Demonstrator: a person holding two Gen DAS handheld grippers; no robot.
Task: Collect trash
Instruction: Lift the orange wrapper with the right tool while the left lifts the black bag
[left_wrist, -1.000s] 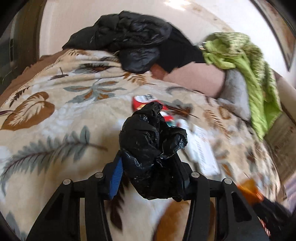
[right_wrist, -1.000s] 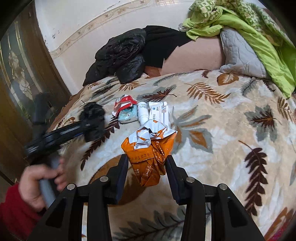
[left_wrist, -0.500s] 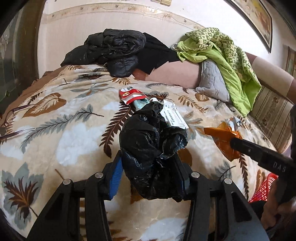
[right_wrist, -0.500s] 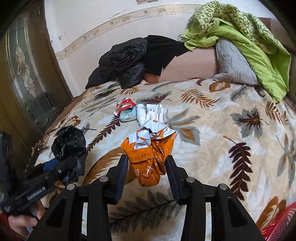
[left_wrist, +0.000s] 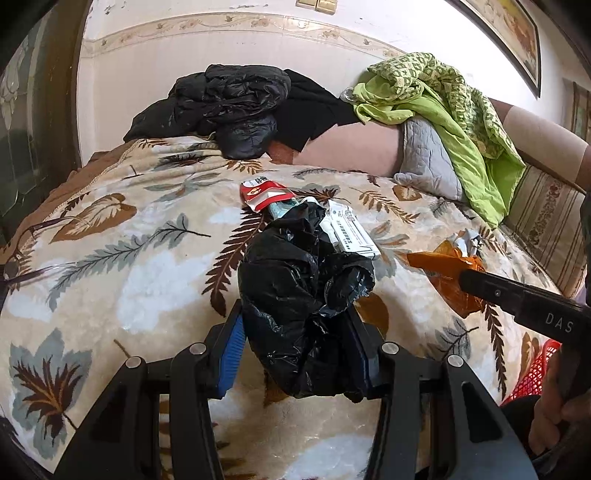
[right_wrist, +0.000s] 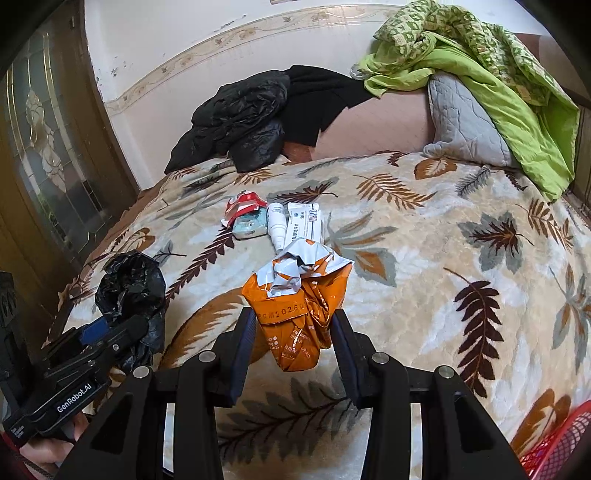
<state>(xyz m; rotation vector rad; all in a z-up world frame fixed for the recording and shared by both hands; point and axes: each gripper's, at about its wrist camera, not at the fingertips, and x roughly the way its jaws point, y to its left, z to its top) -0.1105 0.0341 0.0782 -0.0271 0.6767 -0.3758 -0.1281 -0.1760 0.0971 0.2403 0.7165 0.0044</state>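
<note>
- Left wrist view: the left gripper (left_wrist: 299, 354) is clenched on a crumpled black plastic bag (left_wrist: 303, 295), whose bulk rises above the fingers, over the leaf-patterned blanket (left_wrist: 110, 258).
- Beyond the black plastic bag, lying on the blanket, are a red-and-white wrapper (left_wrist: 264, 194), a teal packet (left_wrist: 280, 209) partly hidden, and a white medicine box (left_wrist: 351, 233).
- To the right of the bag, the right gripper (left_wrist: 461, 284) reaches in, holding a crumpled orange wrapper (left_wrist: 443, 269) clear of the blanket.
- A red basket (left_wrist: 532, 373) shows at the lower right edge, beside the hand (left_wrist: 554, 424) on that gripper.
- At the far end of the blanket lie a black jacket (left_wrist: 229, 107), a grey quilted pillow (left_wrist: 424, 158) and a green quilt (left_wrist: 454, 122).
- Right wrist view: the right gripper (right_wrist: 295, 332) grasps the orange wrapper (right_wrist: 299, 317) between its pads; silver lining shows at its torn top.
- Just beyond the orange wrapper, on the blanket (right_wrist: 443, 240), rest the red-and-white wrapper (right_wrist: 243, 206), the teal packet (right_wrist: 251, 226), a small white bottle (right_wrist: 277, 223) and the medicine box (right_wrist: 304, 223), side by side.
- Left of the orange wrapper, the left gripper (right_wrist: 125, 325) holds the black plastic bag (right_wrist: 129, 284) near the blanket's edge.
- The red basket's rim (right_wrist: 554, 446) sits in the lower right corner.
</note>
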